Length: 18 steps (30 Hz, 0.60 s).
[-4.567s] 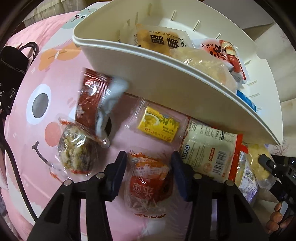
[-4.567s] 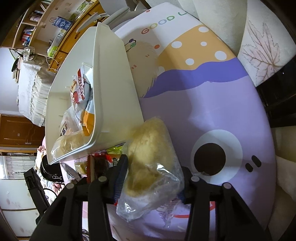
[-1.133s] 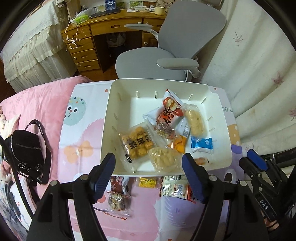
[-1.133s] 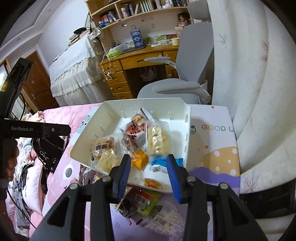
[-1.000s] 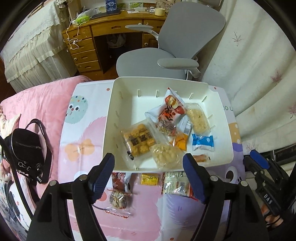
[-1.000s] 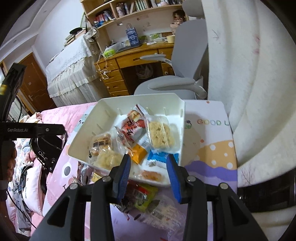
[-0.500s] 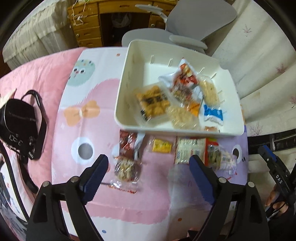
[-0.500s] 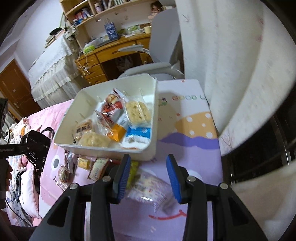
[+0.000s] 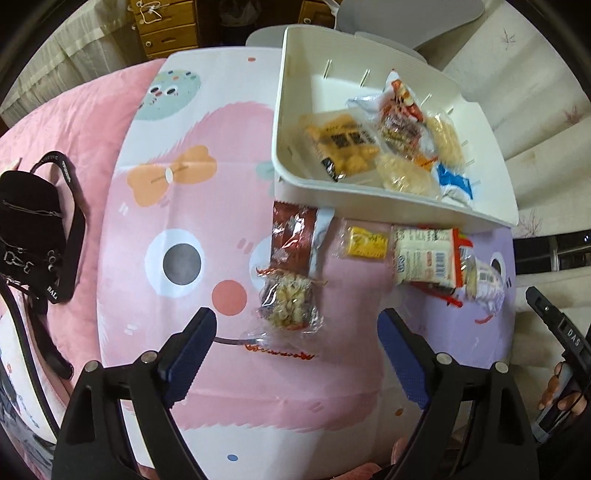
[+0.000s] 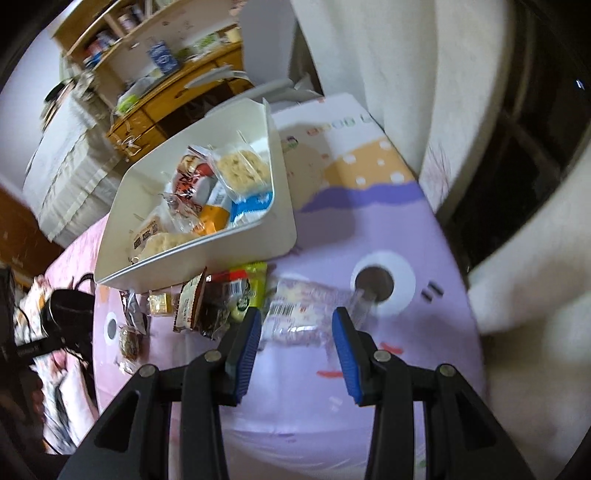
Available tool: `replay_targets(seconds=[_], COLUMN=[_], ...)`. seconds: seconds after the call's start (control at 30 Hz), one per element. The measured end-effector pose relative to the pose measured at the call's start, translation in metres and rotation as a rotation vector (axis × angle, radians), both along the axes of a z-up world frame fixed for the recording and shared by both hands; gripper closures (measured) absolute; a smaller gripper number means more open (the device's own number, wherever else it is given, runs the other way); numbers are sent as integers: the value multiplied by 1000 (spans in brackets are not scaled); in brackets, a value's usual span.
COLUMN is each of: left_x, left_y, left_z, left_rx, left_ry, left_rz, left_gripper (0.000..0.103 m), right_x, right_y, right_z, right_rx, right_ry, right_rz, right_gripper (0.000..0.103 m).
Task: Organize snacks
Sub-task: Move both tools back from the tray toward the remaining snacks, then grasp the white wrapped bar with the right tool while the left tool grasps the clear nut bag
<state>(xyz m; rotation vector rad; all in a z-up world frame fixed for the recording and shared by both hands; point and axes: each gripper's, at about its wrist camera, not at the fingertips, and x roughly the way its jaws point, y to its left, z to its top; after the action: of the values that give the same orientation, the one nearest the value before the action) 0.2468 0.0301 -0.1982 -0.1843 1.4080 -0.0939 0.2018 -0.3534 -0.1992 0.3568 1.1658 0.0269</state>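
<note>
A white bin [image 9: 369, 206] on the cartoon mat holds several snack packets. Loose packets lie in front of it: a dark red one [image 9: 291, 240], a small yellow one [image 9: 364, 242], a white barcode packet [image 9: 424, 258] and a clear packet of nutty pieces [image 9: 290, 302]. My left gripper [image 9: 295, 332] hangs wide open just above the mat, with the nutty packet beyond its tips. In the right wrist view, my right gripper [image 10: 295, 328] is open and empty over a clear packet with a barcode [image 10: 306, 310] on the purple part of the mat.
A black bag [image 9: 29, 229] lies at the mat's left edge. A grey chair [image 9: 406, 14] and a wooden desk [image 10: 166, 99] stand behind the bin. White curtain [image 10: 406, 74] hangs to the right. A hand [image 9: 557, 391] holds the other gripper at the right edge.
Both grippers have sunk from over the bin toward the mat in front of it. The left jaws stand wider than a second ago. The right view has rolled.
</note>
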Motion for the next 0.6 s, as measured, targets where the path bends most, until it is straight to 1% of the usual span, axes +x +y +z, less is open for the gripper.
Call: replay_targets(seconds=[0.13, 0.23, 0.33, 0.37, 0.4, 0.47, 0.53, 0.6], left_x=[1, 3, 6, 6, 7, 8, 9, 9], left_y=[5, 9, 10, 10, 10, 10, 9, 8], left_z=[-16, -27, -39, -43, -47, -54, -61, -67], left_rx=[2, 2, -6, -8, -10, -11, 3, 6], left_ry=[17, 24, 38, 47, 53, 65, 75, 81], left_rz=[-28, -46, -68, -72, -75, -80, -86, -95], left_gripper=[19, 22, 26, 29, 33, 41, 45, 49], right_x=[-4, -7, -9, -9, -9, -8, -7, -6], right_y=[6, 10, 14, 15, 17, 19, 20, 20], right_z=[-9, -18, -27, -30, -34, -39, -44, -49], right_rx=[23, 31, 25, 23, 21, 17, 6, -6], right_ry=[33, 63, 88, 95, 102, 109, 119, 126], right_rz=[-72, -129, -180, -194, -210, -233, -253, -272], right_gripper=[63, 59, 53, 51, 50, 45, 40, 37])
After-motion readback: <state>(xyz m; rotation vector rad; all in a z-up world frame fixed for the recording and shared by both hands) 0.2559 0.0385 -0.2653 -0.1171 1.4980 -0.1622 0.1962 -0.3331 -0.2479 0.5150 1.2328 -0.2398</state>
